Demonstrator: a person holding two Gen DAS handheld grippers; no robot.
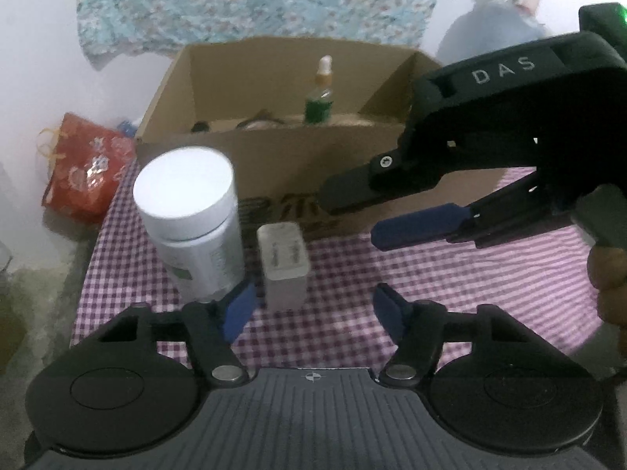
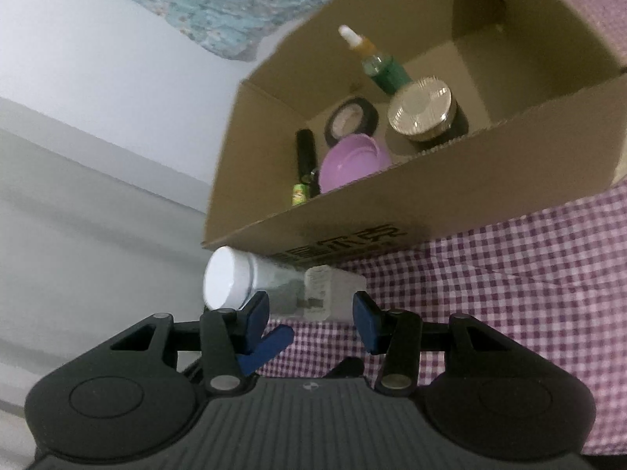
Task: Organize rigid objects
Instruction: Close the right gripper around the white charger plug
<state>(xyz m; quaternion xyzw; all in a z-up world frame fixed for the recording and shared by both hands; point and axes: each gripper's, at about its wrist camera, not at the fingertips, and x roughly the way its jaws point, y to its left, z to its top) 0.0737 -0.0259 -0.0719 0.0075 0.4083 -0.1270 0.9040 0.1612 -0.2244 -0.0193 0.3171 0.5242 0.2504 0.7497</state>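
Left gripper [image 1: 313, 309] and right gripper [image 2: 311, 323] gape empty before charger [image 1: 284, 264], near box wall [image 1: 313, 156].

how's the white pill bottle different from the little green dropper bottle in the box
The white plastic pill bottle with a wide flat cap stands on the checked cloth, outside the cardboard box. The green glass dropper bottle stands inside the box. The pill bottle is broad and opaque; the dropper bottle is slim with a narrow white tip. Both are upright.
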